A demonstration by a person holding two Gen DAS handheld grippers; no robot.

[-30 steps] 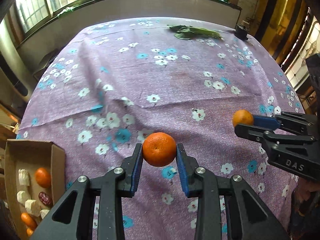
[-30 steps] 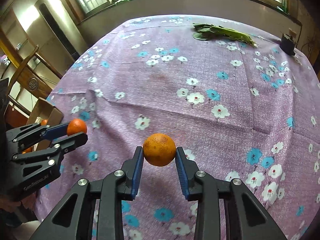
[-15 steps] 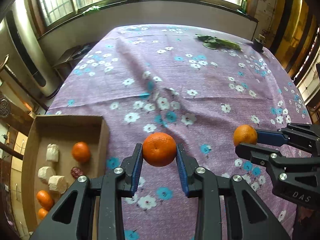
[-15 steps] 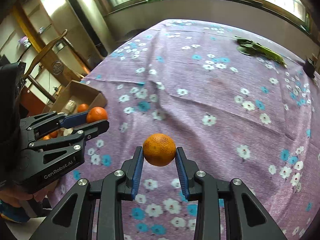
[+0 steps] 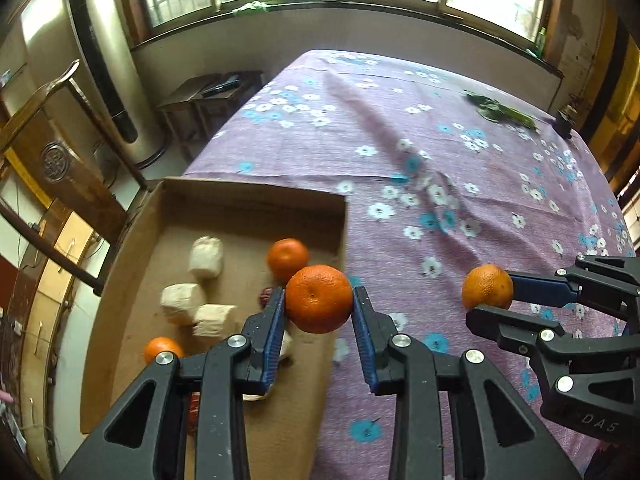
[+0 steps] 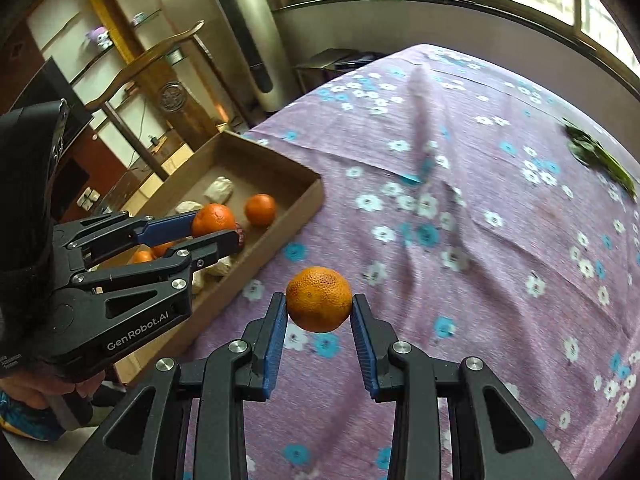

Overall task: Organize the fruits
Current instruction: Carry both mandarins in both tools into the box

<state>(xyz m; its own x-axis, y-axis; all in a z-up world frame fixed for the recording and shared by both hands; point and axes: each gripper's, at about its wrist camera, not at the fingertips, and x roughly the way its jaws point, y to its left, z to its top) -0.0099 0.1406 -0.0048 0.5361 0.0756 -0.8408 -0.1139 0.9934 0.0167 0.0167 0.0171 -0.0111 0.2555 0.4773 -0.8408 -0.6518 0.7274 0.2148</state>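
Observation:
My left gripper (image 5: 319, 300) is shut on an orange mandarin (image 5: 319, 298) and holds it in the air over the right edge of the cardboard box (image 5: 224, 208). It also shows in the right wrist view (image 6: 214, 226). My right gripper (image 6: 319, 302) is shut on a second mandarin (image 6: 319, 299) above the purple floral tablecloth (image 6: 460, 220), right of the box (image 6: 276, 162). It also shows in the left wrist view (image 5: 486, 294). The box holds mandarins (image 5: 288, 255) and pale root pieces (image 5: 206, 257).
A bunch of green leaves (image 5: 502, 112) and a small dark object (image 5: 564, 124) lie at the table's far end. A wooden chair (image 5: 60, 152) and a tall silver appliance (image 5: 100, 72) stand left of the table. A low stand (image 5: 208, 92) sits under the windows.
Both grippers have swung left with their mandarins. The box has come from the lower left to right under my left gripper. The right gripper follows beside it.

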